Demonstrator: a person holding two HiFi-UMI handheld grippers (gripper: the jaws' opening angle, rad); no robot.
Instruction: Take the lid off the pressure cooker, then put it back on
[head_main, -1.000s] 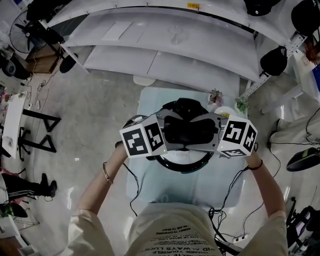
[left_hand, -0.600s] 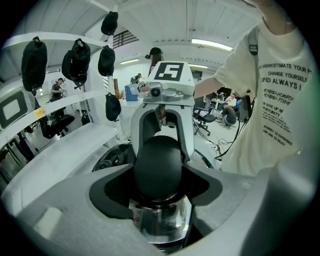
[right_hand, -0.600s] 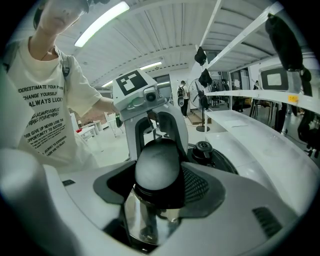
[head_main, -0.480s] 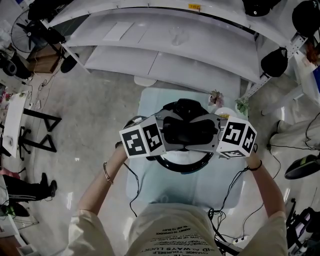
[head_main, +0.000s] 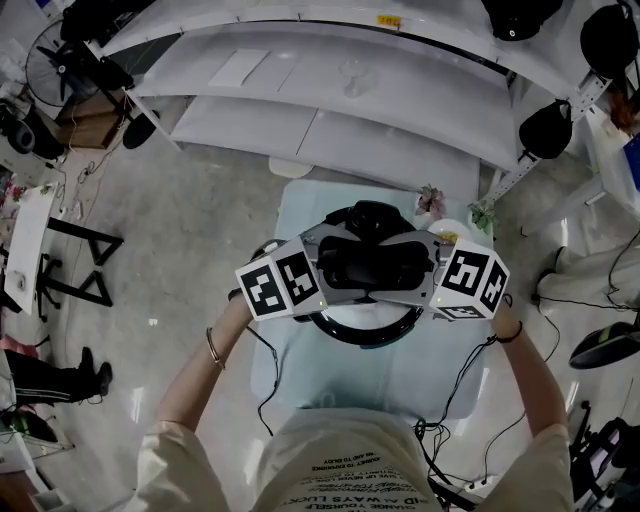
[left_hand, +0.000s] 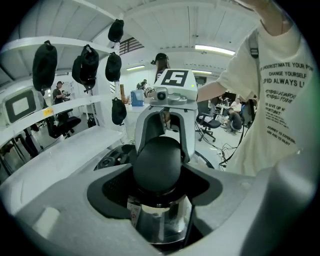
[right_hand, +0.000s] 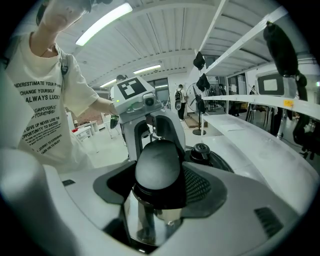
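The pressure cooker (head_main: 366, 332) stands on a pale blue table (head_main: 300, 215) in the head view. Its black bar handle (head_main: 370, 264) crosses the top of the lid. My left gripper (head_main: 326, 266) clasps the handle's left end and my right gripper (head_main: 424, 268) clasps the right end, facing each other. In the left gripper view, the rounded black handle end (left_hand: 156, 163) fills the notch between the jaws of my left gripper (left_hand: 159, 172), shiny steel below it. In the right gripper view, the other end (right_hand: 158, 167) sits the same way in my right gripper (right_hand: 158, 175). A black valve (right_hand: 201, 150) shows on the lid.
Two small potted plants (head_main: 432, 197) (head_main: 484, 210) stand at the table's back right. White curved shelves (head_main: 330, 110) run behind the table, black caps (head_main: 547, 125) hanging from a rail. Cables (head_main: 265, 385) trail off the table's near edge.
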